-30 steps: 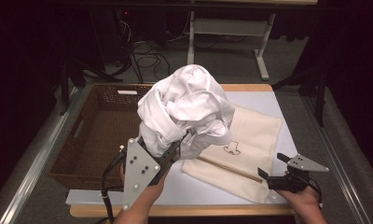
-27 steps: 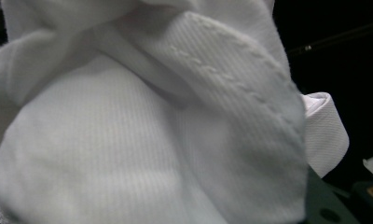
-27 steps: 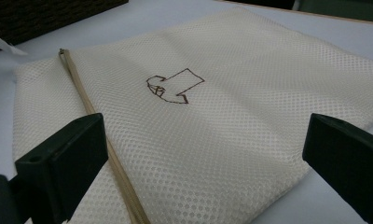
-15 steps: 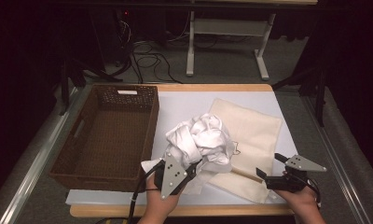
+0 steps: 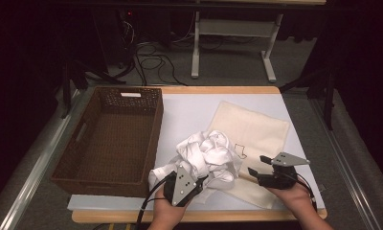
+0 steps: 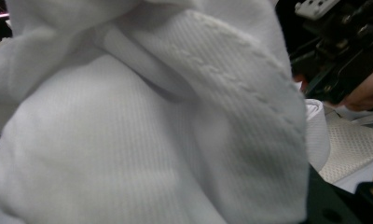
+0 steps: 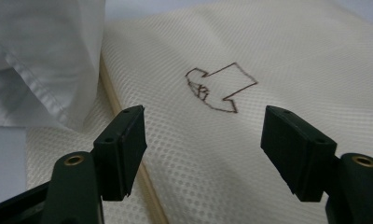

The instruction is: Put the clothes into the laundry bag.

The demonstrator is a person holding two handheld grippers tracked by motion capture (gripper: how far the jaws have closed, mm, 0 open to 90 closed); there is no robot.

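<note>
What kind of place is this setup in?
Probably a lab or recording workstation: a table with a wicker basket and white garment, tangled cables on grey carpet, dark surroundings.

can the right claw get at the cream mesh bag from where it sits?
Probably yes: the right claw hovers open over the flat cream mesh bag, nothing between its jaws. The crumpled white garment covers only the bag's left edge.

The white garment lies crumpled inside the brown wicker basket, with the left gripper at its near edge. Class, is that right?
Not quite. The high view shows the white garment crumpled on the table, partly over the cream mesh bag, right of the brown wicker basket. The left gripper is at its near edge.
</note>
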